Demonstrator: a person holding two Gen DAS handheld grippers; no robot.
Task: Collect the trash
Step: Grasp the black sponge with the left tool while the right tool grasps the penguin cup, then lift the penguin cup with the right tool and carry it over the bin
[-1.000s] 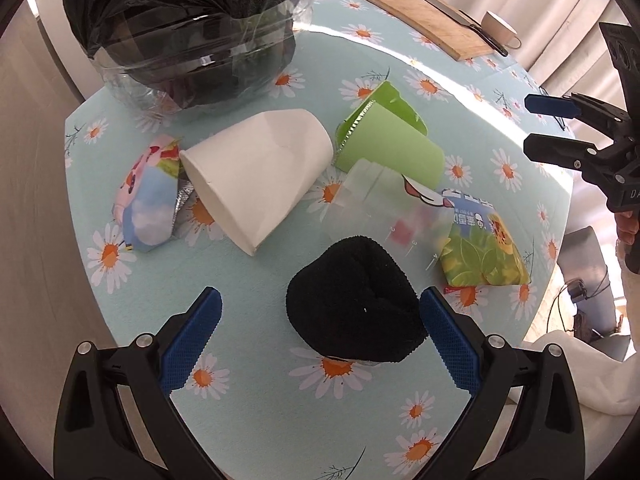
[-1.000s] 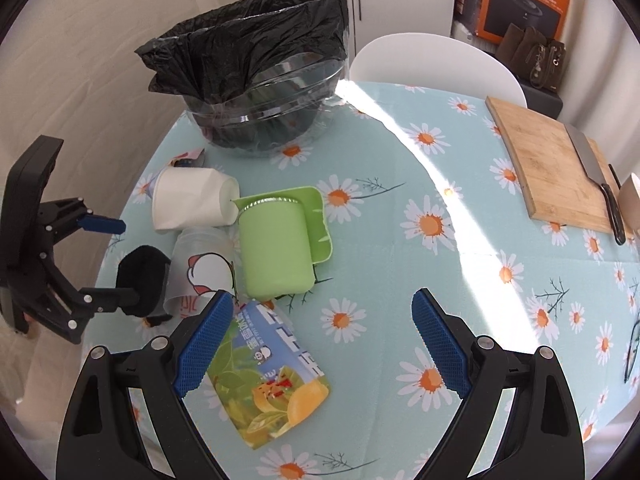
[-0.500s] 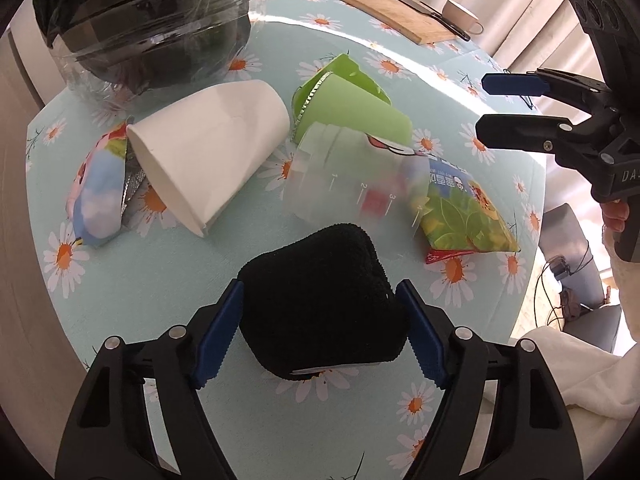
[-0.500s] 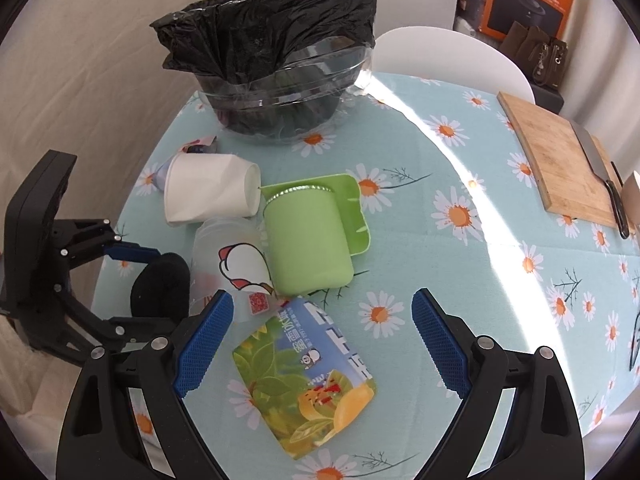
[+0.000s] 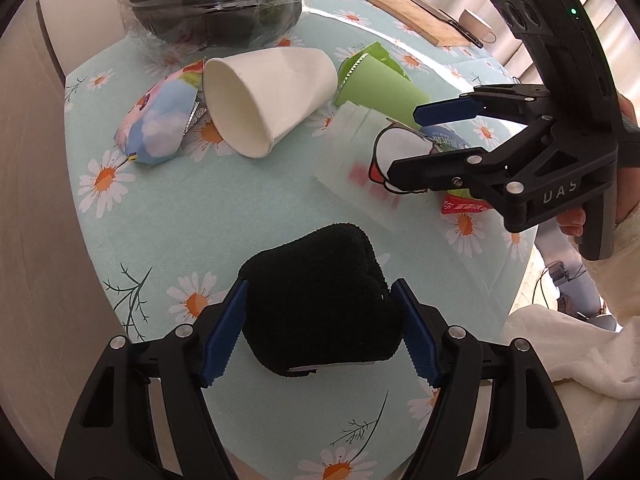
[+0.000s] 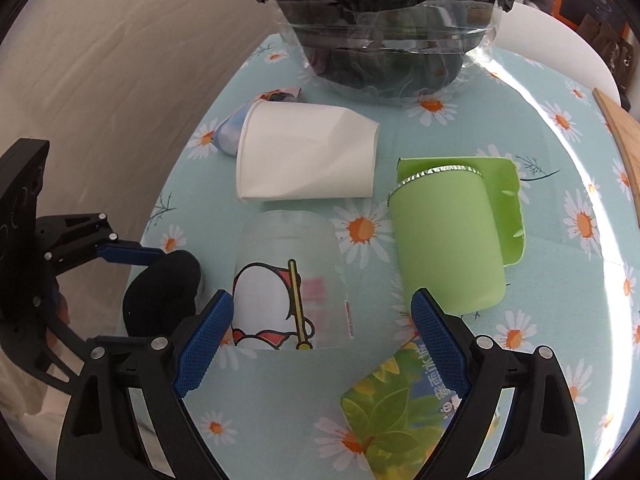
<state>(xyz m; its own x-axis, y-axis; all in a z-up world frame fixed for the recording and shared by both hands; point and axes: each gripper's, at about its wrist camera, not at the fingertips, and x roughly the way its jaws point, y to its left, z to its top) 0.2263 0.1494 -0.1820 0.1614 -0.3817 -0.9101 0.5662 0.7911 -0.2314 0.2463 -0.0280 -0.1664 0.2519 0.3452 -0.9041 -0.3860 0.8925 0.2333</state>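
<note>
1. Closed in since 1 second ago: left tool [image 5: 320,332] now clamped on the black fuzzy lump [image 5: 320,300], both blue pads pressed against its sides, where before they stood wide apart with the lump sitting ahead of them.
2. Swung in close as well: right tool [image 6: 322,342], jaws spread wide, now over the frosted plastic cup [image 6: 288,280] with the cartoon print; 1 second ago over the bare cloth right of the drink carton [image 6: 400,412].
3. Unmoved on the daisy-print tabletop [image 5: 168,208]: white paper cup [image 5: 268,96] on its side, green cup [image 6: 448,240] lying on a green tray [image 6: 508,196], colourful wrapper [image 5: 156,124] touching the white cup's rim side.
4. At the far edge of the tabletop, clear bin with black liner [image 6: 380,28], well apart from the gripped lump.
5. From the left wrist view, drink carton mostly blocked by the right tool's black body; only a red and blue corner peeking out.
6. Frosted cup blurred there, print hard to read.
7. Underside of the black lump hidden; pale strip at its near edge, nature unclear.
8. Bin top cut off in both views, contents lost behind the dark liner.
9. Wooden board [image 5: 412,14] at the far side, cut to a sliver in the right wrist view.
</note>
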